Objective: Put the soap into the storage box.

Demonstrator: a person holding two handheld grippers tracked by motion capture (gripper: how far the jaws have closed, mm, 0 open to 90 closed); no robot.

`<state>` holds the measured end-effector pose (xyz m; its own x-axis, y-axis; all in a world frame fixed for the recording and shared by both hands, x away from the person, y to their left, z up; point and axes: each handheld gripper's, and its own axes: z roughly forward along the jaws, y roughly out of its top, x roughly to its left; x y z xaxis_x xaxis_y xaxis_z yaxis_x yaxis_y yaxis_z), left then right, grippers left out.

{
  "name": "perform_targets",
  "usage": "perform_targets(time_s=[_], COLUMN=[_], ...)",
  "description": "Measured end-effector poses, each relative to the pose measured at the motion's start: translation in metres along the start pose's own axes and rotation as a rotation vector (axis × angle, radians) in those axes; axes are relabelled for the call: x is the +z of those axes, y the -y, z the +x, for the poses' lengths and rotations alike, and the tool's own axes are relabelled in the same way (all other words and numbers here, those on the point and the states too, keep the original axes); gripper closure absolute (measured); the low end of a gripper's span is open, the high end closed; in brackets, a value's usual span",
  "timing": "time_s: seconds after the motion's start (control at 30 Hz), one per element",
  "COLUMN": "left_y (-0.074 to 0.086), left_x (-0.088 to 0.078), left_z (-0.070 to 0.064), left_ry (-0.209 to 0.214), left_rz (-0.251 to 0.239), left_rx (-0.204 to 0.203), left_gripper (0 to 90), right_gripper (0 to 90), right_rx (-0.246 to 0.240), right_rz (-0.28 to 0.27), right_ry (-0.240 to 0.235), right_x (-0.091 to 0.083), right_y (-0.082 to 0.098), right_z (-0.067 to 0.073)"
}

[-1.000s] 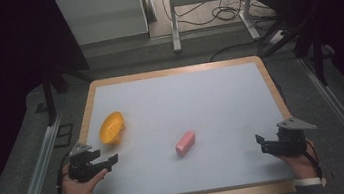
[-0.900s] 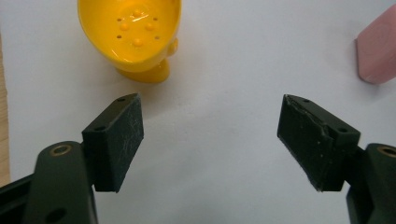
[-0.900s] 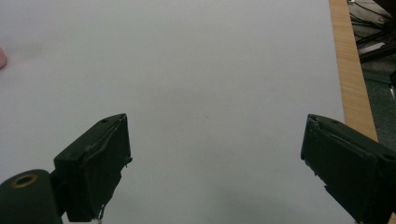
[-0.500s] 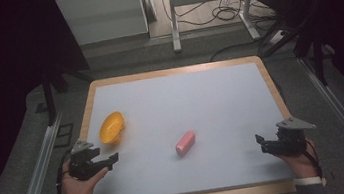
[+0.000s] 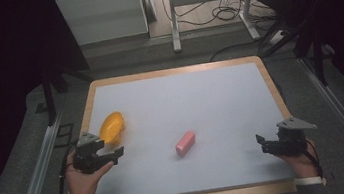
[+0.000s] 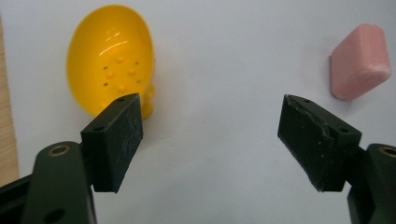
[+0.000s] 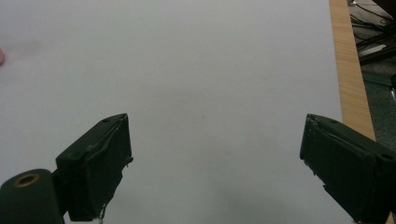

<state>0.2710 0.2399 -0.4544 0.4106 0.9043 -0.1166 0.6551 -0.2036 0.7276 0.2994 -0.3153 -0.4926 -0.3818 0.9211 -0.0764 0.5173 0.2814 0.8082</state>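
Both tongs stood spread and empty when we looked down from the high view. We held the left tongs (image 5: 117, 152) at the near left of the counter (image 5: 220, 95), a white surface with a wooden rim, and the right tongs (image 5: 261, 144) at its near right, well apart from each other. Our left hand (image 5: 84, 181) and right hand (image 5: 299, 161) came in from the bottom edge, each with a sleeve cuff showing. A yellow scoop-shaped object (image 5: 111, 126) lay on the white surface just beyond the left tongs, near the left rim. A pink block (image 5: 185, 143) lay nearer the middle, between our two tongs and closer to the left one.

Along the left gripper view we saw the left tongs (image 6: 210, 135) with the jaws wide apart and nothing between them. The yellow scoop-shaped object (image 6: 109, 56) lay hollow side up beyond the left jaw, with small bumps and holes in its bowl, and the jaw's tip overlapped its lower edge in the picture; we could not tell whether they touched. The pink block (image 6: 359, 63) lay beyond the right jaw, clear of it.

Along the right gripper view the right tongs (image 7: 215, 154) were likewise spread over bare white counter (image 7: 210, 70), with the wooden rim at the right.
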Motion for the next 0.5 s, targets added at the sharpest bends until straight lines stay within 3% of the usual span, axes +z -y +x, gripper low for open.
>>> perform_targets(time_s=[0.23, 0.5], left_y=[-0.015, -0.025], left_x=[0.012, 0.017], left_z=[-0.015, -0.025], left_ry=[0.009, 0.033], left_rz=[0.06, 0.063], left_rx=[0.056, 0.075], left_gripper=[22.0, 21.6], right_gripper=[8.8, 9.0], right_rx=[-0.003, -0.004], right_rz=[0.001, 0.004], right_ry=[0.001, -0.001], right_x=[0.001, 0.001], right_y=[0.001, 0.001], right_z=[0.0, 0.0])
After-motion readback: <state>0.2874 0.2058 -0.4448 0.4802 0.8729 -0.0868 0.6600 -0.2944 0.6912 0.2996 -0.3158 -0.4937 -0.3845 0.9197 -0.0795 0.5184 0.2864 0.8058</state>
